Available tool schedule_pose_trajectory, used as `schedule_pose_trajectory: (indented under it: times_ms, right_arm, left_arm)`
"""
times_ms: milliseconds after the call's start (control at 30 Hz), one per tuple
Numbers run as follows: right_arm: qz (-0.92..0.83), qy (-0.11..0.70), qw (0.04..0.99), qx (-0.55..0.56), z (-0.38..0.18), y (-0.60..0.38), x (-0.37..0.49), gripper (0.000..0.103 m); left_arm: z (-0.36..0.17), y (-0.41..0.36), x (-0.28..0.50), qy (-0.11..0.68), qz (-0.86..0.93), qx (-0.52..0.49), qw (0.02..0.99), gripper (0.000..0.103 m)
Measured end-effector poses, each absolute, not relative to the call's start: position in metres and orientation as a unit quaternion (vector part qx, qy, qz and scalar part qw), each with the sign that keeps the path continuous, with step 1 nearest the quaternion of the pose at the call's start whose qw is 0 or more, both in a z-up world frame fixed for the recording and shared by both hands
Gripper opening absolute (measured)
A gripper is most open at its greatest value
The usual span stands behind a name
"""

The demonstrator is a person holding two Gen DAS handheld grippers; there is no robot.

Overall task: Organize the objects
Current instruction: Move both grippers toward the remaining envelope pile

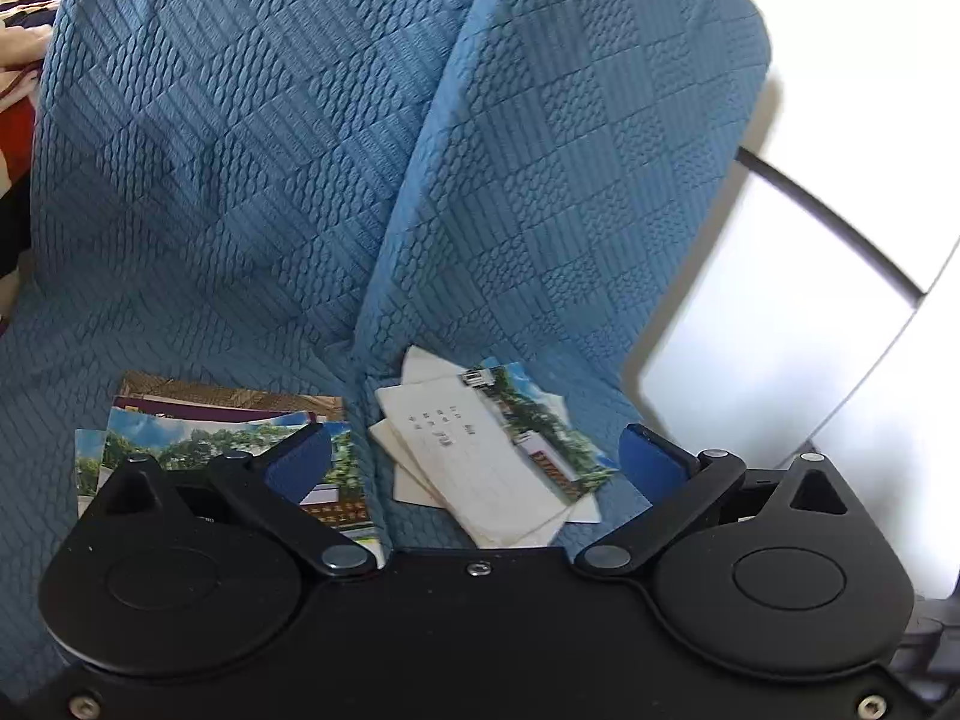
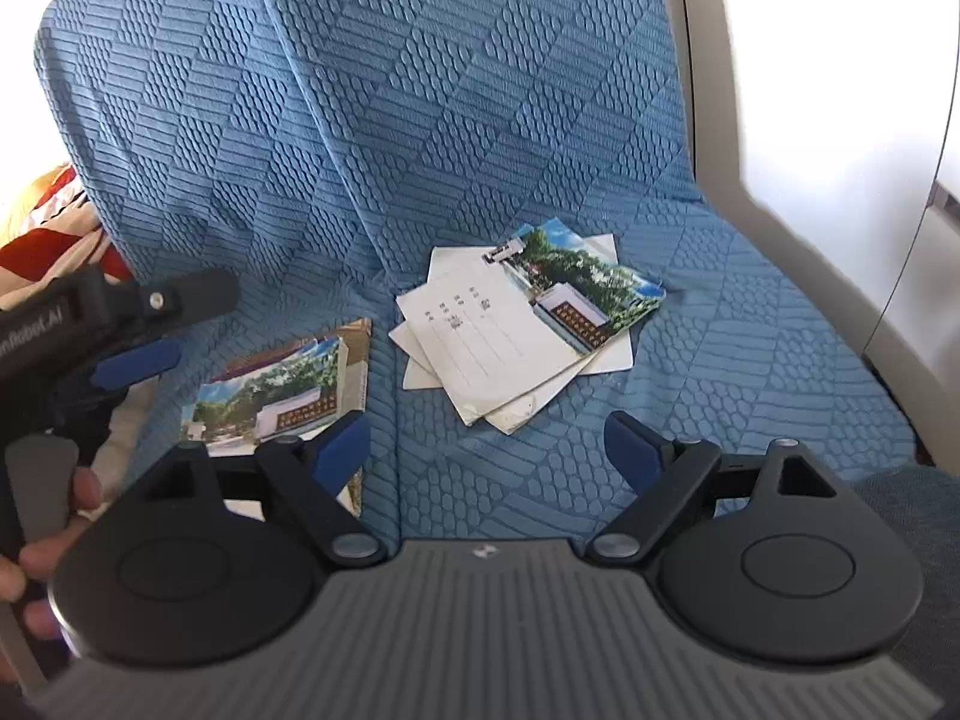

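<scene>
On the blue-covered seat [image 2: 540, 120] we have two lots of cards: a loose, fanned pile [image 2: 516, 330] with one picture card [image 2: 591, 294] on top, and a neater stack [image 2: 282, 396] to its left. Our right gripper [image 2: 486, 450] hangs spread wide and empty before the loose pile; our left gripper [image 1: 474, 456] is likewise wide and empty. We should slide low under the pile's near edge, pinching all the cards together, since thin cards fan and slip
</scene>
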State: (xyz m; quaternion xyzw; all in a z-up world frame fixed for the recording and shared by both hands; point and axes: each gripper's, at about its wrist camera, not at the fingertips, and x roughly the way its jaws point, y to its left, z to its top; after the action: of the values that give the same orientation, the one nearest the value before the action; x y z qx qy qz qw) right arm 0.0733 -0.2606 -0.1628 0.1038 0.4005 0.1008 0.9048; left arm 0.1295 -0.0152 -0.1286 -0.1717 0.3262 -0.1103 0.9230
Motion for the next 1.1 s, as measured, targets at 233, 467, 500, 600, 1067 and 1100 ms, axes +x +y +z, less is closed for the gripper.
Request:
schedule_pose_trajectory:
  times_ms: [233,467,500,600,1067,1100]
  right_arm:
    - [0.103,0.407,0.902,0.101,-0.187,-0.261,0.083,0.087]
    - [0.106,0.404,0.903,0.1,-0.199,-0.26,0.095,0.079]
    - [0.107,0.405,0.903,0.1,-0.202,-0.26,0.097,0.076]
    - [0.11,0.407,0.902,0.097,-0.209,-0.256,0.104,0.073]
    - [0.112,0.426,0.889,0.124,-0.232,-0.247,0.137,0.067]
    - [0.113,0.432,0.885,0.133,-0.234,-0.247,0.141,0.067]
  left_arm:
    - [-0.148,-0.021,0.153,0.36,-0.127,-0.16,0.91,0.102]
    - [-0.159,-0.012,0.183,0.389,-0.11,-0.181,0.896,0.102]
    - [-0.16,-0.01,0.187,0.393,-0.108,-0.181,0.895,0.102]
    - [-0.165,-0.005,0.2,0.406,-0.105,-0.182,0.889,0.102]
    - [-0.194,-0.008,0.251,0.451,-0.103,-0.172,0.87,0.098]
    - [-0.198,-0.008,0.255,0.455,-0.105,-0.172,0.867,0.097]
